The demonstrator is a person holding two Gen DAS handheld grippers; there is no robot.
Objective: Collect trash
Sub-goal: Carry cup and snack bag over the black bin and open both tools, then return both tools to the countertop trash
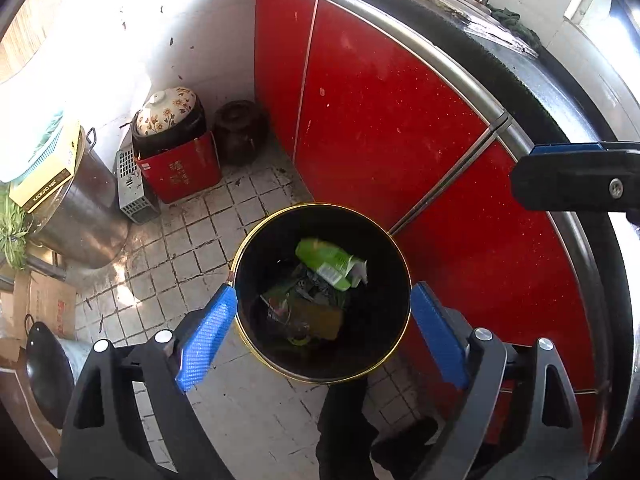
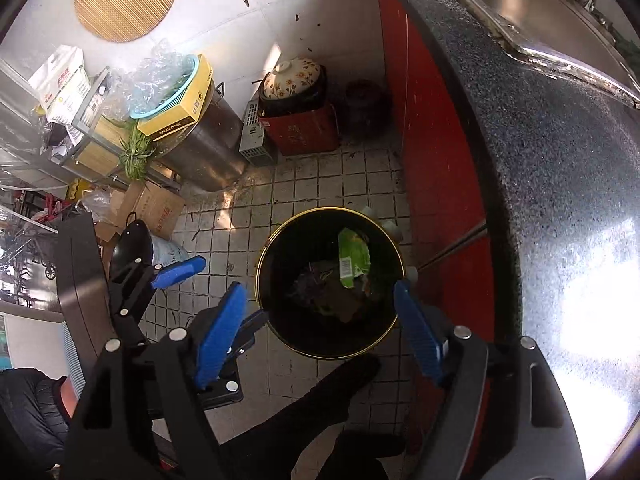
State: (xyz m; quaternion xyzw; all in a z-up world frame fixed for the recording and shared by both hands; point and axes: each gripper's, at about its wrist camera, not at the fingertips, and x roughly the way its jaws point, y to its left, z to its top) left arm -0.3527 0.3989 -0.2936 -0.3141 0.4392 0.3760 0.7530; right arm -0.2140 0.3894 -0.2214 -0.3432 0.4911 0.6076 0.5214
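A black trash bin with a gold rim (image 1: pixel 400 248) stands on the tiled floor against the red cabinet; it also shows in the right wrist view (image 2: pixel 264 256). A green wrapper (image 1: pixel 328 262) (image 2: pixel 353 258) lies on top of dark trash inside it. My left gripper (image 1: pixel 324 320) is open and empty, hovering above the bin with its blue fingers either side of the opening. My right gripper (image 2: pixel 320 316) is open and empty above the bin too. The left gripper's blue fingers (image 2: pixel 180 270) show at the left of the right wrist view.
Red cabinet doors (image 1: pixel 380 120) and a dark stone counter (image 2: pixel 540 160) run along the right. In the far corner stand a red box (image 1: pixel 184 172) with a flowered pot, a brown jar (image 1: pixel 240 132), a steel pot (image 2: pixel 208 156), cardboard boxes and a wok (image 1: pixel 44 376).
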